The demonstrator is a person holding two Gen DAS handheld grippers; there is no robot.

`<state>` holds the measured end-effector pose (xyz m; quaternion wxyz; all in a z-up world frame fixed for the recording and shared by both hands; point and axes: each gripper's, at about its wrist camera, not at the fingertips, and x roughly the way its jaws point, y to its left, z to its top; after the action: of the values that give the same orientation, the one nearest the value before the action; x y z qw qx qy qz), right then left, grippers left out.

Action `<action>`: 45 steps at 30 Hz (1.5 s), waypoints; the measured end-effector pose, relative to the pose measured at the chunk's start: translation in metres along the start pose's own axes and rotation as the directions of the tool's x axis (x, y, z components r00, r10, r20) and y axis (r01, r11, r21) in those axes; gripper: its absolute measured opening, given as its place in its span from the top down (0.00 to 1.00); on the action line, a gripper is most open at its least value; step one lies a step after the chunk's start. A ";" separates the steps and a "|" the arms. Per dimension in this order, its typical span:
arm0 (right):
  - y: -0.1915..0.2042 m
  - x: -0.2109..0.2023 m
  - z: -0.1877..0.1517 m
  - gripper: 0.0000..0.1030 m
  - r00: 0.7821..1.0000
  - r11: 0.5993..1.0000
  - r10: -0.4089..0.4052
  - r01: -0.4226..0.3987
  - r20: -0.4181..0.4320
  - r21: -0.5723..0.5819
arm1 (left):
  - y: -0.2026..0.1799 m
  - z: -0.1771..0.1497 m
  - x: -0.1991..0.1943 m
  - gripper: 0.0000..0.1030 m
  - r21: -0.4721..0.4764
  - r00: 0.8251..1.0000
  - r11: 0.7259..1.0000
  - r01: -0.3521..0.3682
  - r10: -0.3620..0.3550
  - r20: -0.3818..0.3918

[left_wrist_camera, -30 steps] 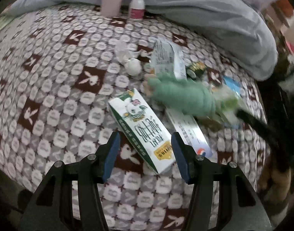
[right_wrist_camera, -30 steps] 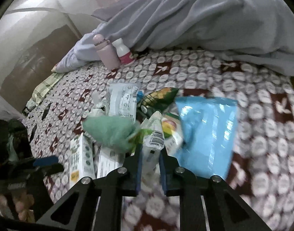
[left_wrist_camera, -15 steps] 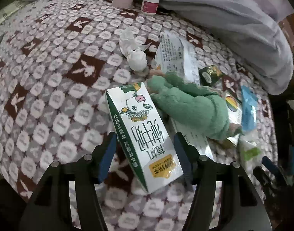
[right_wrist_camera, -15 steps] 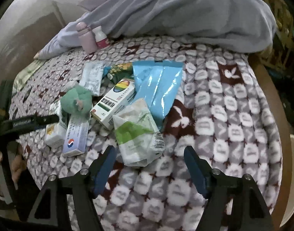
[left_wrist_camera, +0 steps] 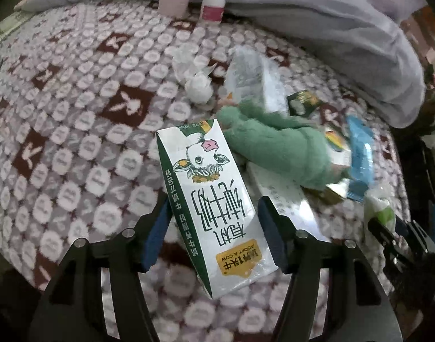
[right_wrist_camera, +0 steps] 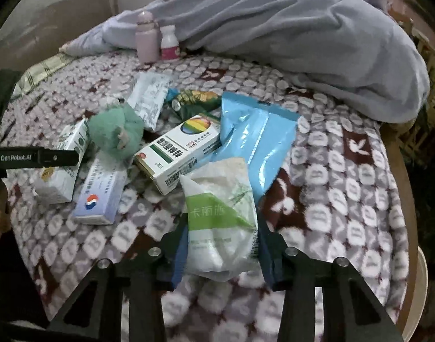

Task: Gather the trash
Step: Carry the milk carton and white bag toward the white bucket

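The left gripper [left_wrist_camera: 214, 225], jaws wide, straddles a glossy white-and-green rectangular milk carton [left_wrist_camera: 211, 199] lying flat, apparently ungripped. Beside it slumps a fuzzy green plush [left_wrist_camera: 277, 148]. The right gripper [right_wrist_camera: 220, 245], equally wide, brackets a crinkly white-and-green plastic tissue pack [right_wrist_camera: 220, 216]. All rest on a fleecy grey-and-maroon patterned blanket [right_wrist_camera: 345, 176] below a rumpled grey duvet [right_wrist_camera: 303, 34]

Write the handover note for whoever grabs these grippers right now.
Left gripper: open, its fingers on either side of the milk carton, not closed on it.
Right gripper: open around the green-and-white tissue pack.
Both lie on the patterned blanket beside the medicine box, blue pouch and green sock.
Nothing collected yet; no bin in view.
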<state>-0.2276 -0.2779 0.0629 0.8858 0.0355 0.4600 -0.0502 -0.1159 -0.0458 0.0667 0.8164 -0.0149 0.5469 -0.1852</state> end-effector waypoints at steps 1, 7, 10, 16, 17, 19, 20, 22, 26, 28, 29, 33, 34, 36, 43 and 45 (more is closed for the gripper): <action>-0.002 -0.005 0.000 0.60 1.000 1.000 0.011 -0.011 0.006 0.012 | -0.005 -0.001 -0.009 0.41 0.015 1.000 1.000 0.004 -0.004 0.015; -0.019 -0.031 -0.004 0.60 0.999 0.997 0.017 -0.020 0.050 0.075 | -0.042 -0.005 -0.039 0.41 0.105 0.997 0.994 0.032 -0.038 0.063; -0.026 -0.042 -0.008 0.60 0.998 0.995 0.010 -0.016 0.067 0.095 | -0.066 -0.008 -0.045 0.41 0.154 0.996 0.987 0.044 -0.056 0.076; -0.040 -0.057 -0.018 0.60 0.997 0.992 -0.015 0.005 0.081 0.125 | -0.109 -0.014 -0.044 0.41 0.236 0.993 0.970 0.063 -0.084 0.080; -0.044 -0.059 -0.020 0.60 0.996 0.991 -0.021 0.010 0.083 0.133 | -0.116 -0.015 -0.044 0.41 0.248 0.993 0.967 0.064 -0.086 0.081; -0.050 -0.064 -0.023 0.60 0.996 0.989 -0.030 0.017 0.087 0.145 | -0.129 -0.017 -0.042 0.41 0.271 0.992 0.960 0.066 -0.092 0.083; -0.053 -0.065 -0.025 0.60 0.996 0.988 -0.036 0.023 0.087 0.151 | -0.133 -0.019 -0.042 0.41 0.279 0.992 0.958 0.068 -0.094 0.083; -0.059 -0.069 -0.028 0.60 0.995 0.986 -0.046 0.031 0.087 0.163 | -0.146 -0.021 -0.040 0.41 0.300 0.991 0.951 0.072 -0.101 0.082; -0.074 -0.078 -0.035 0.60 0.993 0.981 -0.067 0.048 0.093 0.190 | -0.170 -0.025 -0.039 0.41 0.342 0.990 0.936 0.077 -0.113 0.085; -0.080 -0.082 -0.038 0.60 0.993 0.977 -0.076 0.055 0.095 0.204 | -0.181 -0.028 -0.038 0.41 0.362 0.989 0.929 0.078 -0.117 0.085; -0.083 -0.084 -0.039 0.60 0.992 0.976 -0.081 0.059 0.098 0.211 | -0.187 -0.029 -0.037 0.41 0.371 0.989 0.925 0.080 -0.119 0.085; -0.098 -0.093 -0.047 0.60 0.989 0.968 -0.105 0.078 0.102 0.239 | -0.208 -0.033 -0.034 0.41 0.402 0.989 0.911 0.091 -0.131 0.074; -0.101 -0.095 -0.049 0.60 0.989 0.966 -0.109 0.081 0.102 0.246 | -0.212 -0.034 -0.034 0.41 0.410 0.988 0.907 0.093 -0.134 0.073; -0.110 -0.100 -0.054 0.60 0.987 0.960 -0.123 0.092 0.103 0.265 | -0.223 -0.037 -0.033 0.41 0.427 0.987 0.899 0.098 -0.141 0.071; -0.138 -0.115 -0.071 0.60 0.981 0.938 -0.171 0.132 0.095 0.320 | -0.261 -0.047 -0.028 0.41 0.483 0.985 0.867 0.124 -0.168 0.050; -0.148 -0.119 -0.076 0.60 0.978 0.930 -0.185 0.144 0.092 0.337 | -0.272 -0.050 -0.027 0.41 0.498 0.983 0.856 0.139 -0.181 0.038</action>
<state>-0.3755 -0.4095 0.1139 0.8865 0.1408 0.3915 -0.2024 -0.2478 -0.2818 0.1318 0.7969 0.1408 0.4437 -0.3850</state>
